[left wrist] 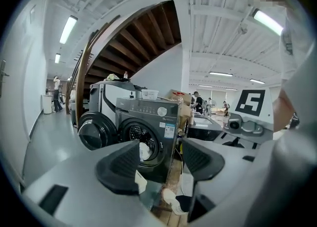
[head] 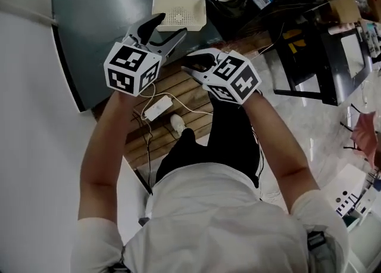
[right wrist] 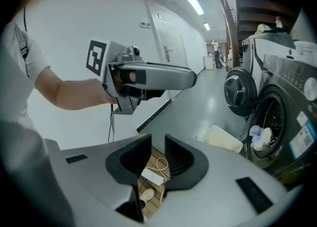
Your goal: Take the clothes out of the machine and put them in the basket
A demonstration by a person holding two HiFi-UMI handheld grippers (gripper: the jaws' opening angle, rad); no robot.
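Note:
A dark grey washing machine [left wrist: 161, 117] stands ahead with its round door [left wrist: 94, 131] swung open. White and pale lilac clothes [right wrist: 260, 137] lie in the drum mouth, also seen as clothes [left wrist: 144, 150] in the left gripper view. The empty white basket [head: 178, 12] sits on the grey floor, and the basket [right wrist: 221, 138] lies just before the machine. My left gripper [head: 169, 26] hangs in the air near the basket, open with nothing between its jaws. My right gripper [head: 187, 63] floats beside it, jaws a narrow gap apart and empty.
A white power strip [head: 158, 108] with cables lies on wooden boards under my hands. A white wall runs along the left. A second machine [left wrist: 106, 97] stands behind the first, under a staircase. Black furniture [head: 309, 57] crowds the right side.

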